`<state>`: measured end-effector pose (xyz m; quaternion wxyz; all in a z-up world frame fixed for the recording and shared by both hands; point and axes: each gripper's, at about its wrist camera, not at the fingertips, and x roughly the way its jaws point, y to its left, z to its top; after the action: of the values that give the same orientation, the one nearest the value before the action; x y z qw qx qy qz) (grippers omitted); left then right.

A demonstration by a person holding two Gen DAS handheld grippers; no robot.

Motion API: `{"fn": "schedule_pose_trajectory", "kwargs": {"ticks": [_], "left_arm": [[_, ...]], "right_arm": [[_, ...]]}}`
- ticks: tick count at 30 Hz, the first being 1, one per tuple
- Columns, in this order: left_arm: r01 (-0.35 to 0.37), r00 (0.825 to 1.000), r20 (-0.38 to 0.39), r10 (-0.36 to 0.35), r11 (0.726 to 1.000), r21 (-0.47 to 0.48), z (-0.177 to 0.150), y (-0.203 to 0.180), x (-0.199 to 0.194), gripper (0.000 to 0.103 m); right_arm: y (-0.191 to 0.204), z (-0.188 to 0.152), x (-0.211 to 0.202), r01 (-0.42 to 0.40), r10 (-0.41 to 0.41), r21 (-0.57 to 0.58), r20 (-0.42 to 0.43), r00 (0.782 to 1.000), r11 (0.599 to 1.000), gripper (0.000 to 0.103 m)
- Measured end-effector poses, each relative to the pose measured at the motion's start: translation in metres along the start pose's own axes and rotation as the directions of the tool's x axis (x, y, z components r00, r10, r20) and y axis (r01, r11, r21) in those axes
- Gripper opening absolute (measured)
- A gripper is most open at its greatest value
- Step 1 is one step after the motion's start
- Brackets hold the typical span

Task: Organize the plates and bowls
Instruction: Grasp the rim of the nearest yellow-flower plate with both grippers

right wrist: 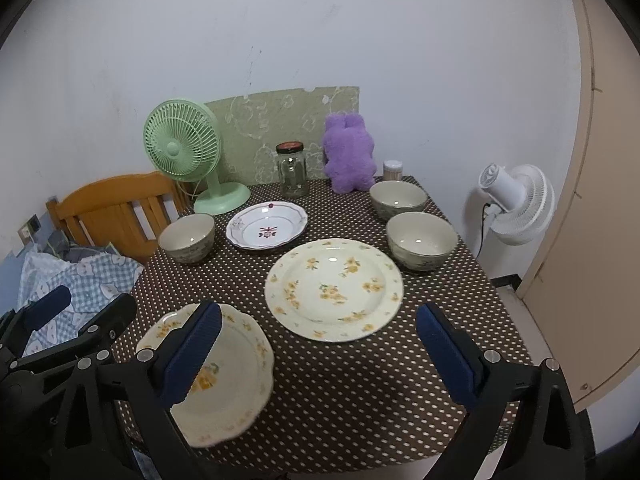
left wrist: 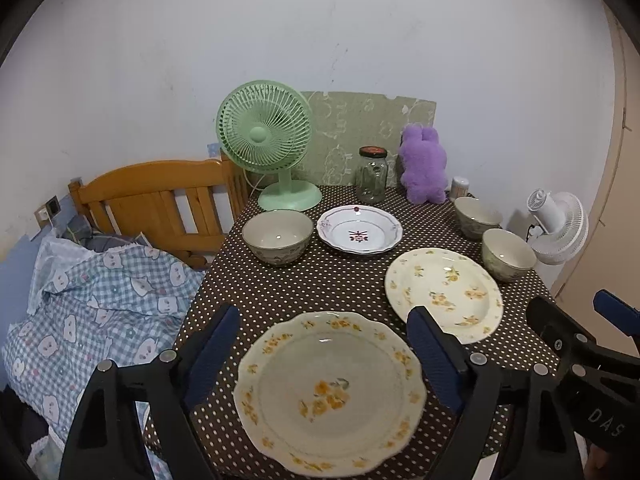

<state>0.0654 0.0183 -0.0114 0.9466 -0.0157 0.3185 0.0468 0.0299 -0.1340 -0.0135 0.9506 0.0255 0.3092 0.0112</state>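
A scalloped yellow-flower plate [left wrist: 328,392] lies at the table's near left edge, between the wide-open fingers of my left gripper [left wrist: 326,354], which hovers over it. It also shows in the right wrist view [right wrist: 224,372]. A round yellow-flower plate [left wrist: 444,292] [right wrist: 334,288] lies right of centre. A white red-pattern plate [left wrist: 359,229] [right wrist: 267,225] lies farther back. Three bowls stand on the table: one at the left [left wrist: 277,236] [right wrist: 187,237], two at the right [right wrist: 397,199] [right wrist: 421,241]. My right gripper [right wrist: 318,354] is open and empty above the near tablecloth.
The table has a brown dotted cloth [right wrist: 340,392]. At its back stand a green fan [left wrist: 266,140], a glass jar [left wrist: 372,174], a purple plush toy [left wrist: 424,164] and a small container [right wrist: 393,169]. A bed with wooden headboard [left wrist: 160,200] is left, a white fan [right wrist: 516,204] right.
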Motion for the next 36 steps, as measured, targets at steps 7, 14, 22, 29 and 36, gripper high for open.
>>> {"fn": "schedule_pose_trajectory", "kwargs": {"ticks": [7, 14, 22, 29, 36], "left_arm": [[-0.007, 0.997, -0.076, 0.007, 1.000, -0.006, -0.001, 0.024, 0.040, 0.085], [-0.009, 0.986, -0.169, 0.007, 1.000, -0.007, -0.017, 0.043, 0.082, 0.082], [-0.003, 0.956, -0.294, -0.002, 1.000, -0.016, -0.040, 0.058, 0.131, 0.081], [-0.003, 0.924, -0.381, -0.008, 1.000, -0.030, -0.059, 0.063, 0.158, 0.080], [0.037, 0.898, -0.436, -0.059, 0.998, -0.058, -0.067, 0.070, 0.175, 0.070]], "right_arm": [[0.029, 0.003, 0.039, -0.001, 0.002, 0.005, -0.061, 0.998, 1.000, 0.094], [0.054, -0.012, 0.080, 0.021, -0.020, 0.002, -0.142, 0.990, 1.000, 0.090], [0.071, -0.039, 0.129, 0.028, -0.025, 0.008, -0.256, 0.966, 1.000, 0.085], [0.074, -0.057, 0.159, 0.066, -0.059, 0.010, -0.331, 0.942, 0.998, 0.082], [0.074, -0.069, 0.180, 0.089, -0.073, 0.021, -0.417, 0.906, 0.996, 0.072]]}}
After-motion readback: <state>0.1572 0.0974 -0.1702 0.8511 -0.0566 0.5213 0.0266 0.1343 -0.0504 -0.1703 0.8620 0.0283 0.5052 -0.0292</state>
